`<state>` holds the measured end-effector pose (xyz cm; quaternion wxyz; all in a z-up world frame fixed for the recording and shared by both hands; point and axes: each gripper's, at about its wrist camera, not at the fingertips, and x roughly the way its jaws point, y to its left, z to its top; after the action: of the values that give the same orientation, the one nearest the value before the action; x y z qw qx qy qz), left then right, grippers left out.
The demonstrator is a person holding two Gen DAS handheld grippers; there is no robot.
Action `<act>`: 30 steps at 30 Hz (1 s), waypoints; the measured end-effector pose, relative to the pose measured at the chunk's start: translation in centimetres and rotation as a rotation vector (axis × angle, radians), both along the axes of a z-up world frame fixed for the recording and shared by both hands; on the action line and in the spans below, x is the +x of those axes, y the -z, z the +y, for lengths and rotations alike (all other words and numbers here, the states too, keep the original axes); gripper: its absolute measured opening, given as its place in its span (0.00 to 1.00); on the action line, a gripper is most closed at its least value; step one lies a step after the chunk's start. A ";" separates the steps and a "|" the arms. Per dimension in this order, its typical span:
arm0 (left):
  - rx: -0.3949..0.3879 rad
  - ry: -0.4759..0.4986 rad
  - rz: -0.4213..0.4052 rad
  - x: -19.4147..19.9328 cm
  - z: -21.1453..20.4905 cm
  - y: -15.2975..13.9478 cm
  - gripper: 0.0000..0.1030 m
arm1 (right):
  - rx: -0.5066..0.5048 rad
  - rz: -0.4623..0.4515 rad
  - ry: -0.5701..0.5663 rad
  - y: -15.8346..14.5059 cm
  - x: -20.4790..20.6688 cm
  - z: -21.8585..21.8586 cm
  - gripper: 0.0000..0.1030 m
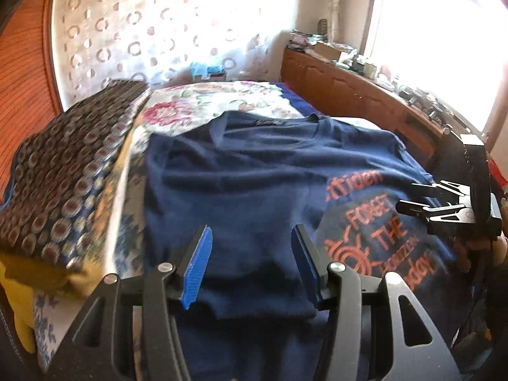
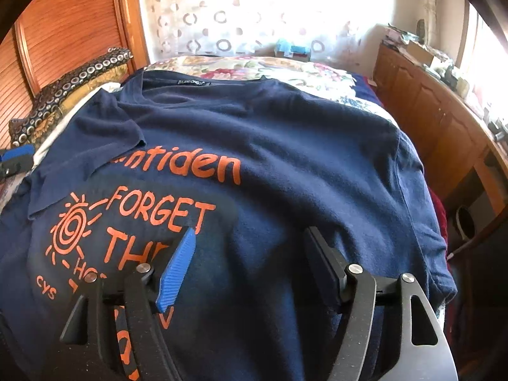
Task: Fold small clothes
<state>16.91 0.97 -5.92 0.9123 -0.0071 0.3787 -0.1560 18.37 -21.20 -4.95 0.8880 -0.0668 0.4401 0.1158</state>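
Observation:
A navy T-shirt (image 1: 247, 184) with orange print lies spread on the bed, neck toward the far end. Its left sleeve (image 2: 104, 133) is folded in over the chest, covering the start of the lettering. My left gripper (image 1: 250, 263) is open and empty, just above the shirt's left part. My right gripper (image 2: 247, 266) is open and empty over the shirt's lower middle, beside the orange print (image 2: 152, 216). The right gripper also shows in the left wrist view (image 1: 419, 197), open at the shirt's right edge. The left gripper's blue pad (image 2: 16, 155) shows at the far left.
The bed has a floral cover (image 1: 203, 101). A patterned folded blanket (image 1: 70, 171) lies on its left side by a wooden slatted wardrobe (image 2: 70, 25). A wooden sideboard (image 2: 438, 114) cluttered with items runs along the right under a bright window. A box (image 1: 208, 71) stands beyond the bed's far end.

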 end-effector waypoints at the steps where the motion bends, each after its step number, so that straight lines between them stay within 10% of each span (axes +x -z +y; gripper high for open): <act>1: 0.010 0.009 -0.005 0.2 -0.6 -0.1 0.51 | 0.011 -0.002 0.002 -0.2 -0.1 -0.2 0.70; 16: 0.068 0.098 0.086 2.5 -5.4 2.8 0.52 | 0.045 -0.077 0.235 -3.8 -1.5 -12.3 0.69; 30: 0.135 0.112 0.065 2.1 -6.5 4.0 0.55 | 0.165 0.050 0.342 -0.7 -2.0 -18.1 0.38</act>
<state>19.02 -5.56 -9.95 0.8877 0.0706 0.4175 -0.1807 16.41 -39.29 -4.25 0.8860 0.0851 0.4558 0.0006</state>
